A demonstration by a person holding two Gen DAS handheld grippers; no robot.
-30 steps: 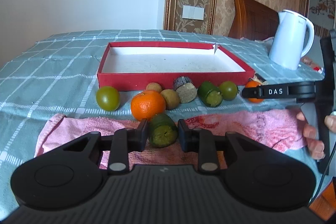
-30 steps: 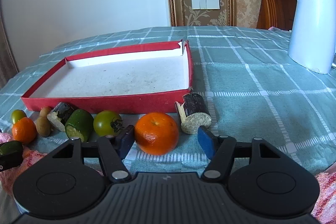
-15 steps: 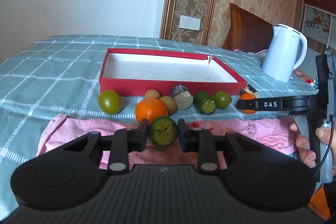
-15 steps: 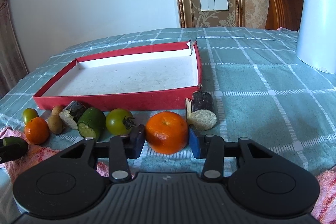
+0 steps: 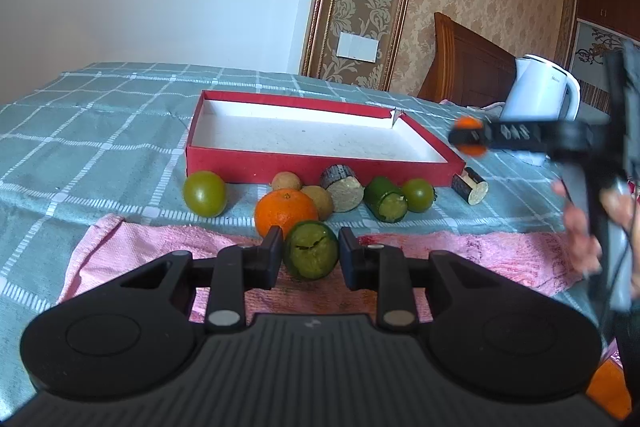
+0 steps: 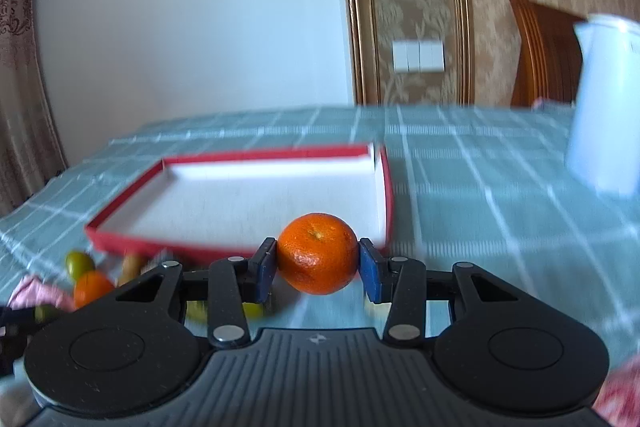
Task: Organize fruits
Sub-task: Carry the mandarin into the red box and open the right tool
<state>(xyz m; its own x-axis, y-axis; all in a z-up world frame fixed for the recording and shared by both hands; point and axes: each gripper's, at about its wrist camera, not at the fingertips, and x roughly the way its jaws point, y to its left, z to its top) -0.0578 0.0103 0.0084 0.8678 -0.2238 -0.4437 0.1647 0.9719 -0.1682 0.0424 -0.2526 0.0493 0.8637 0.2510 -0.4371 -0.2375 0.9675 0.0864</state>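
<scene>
While the red box (image 5: pixel 320 163) has no fruit yet, the left gripper (image 5: pixel 311 255) squeezes a green piece (image 5: pixel 311 255), the right gripper (image 6: pixel 318 261) squeezes an orange (image 6: pixel 318 259), and more fruit waits on the table.

Left wrist view: sitting behind the left gripper (image 5: pixel 311 257), looking forward and slightly down across the bench (image 5: pixel 100 115), close over the towel (image 5: pixel 132 247). Right wrist view: sitting behind the right gripper (image 6: pixel 318 263), facing likewise, blurred. Both are sharing the red tray (image 5: pixel 320 163) (image 6: pixel 120 237), kettle (image 5: pixel 540 95) (image 6: pixel 604 107), wall switch (image 5: pixel 358 47) (image 6: pixel 418 56).
</scene>
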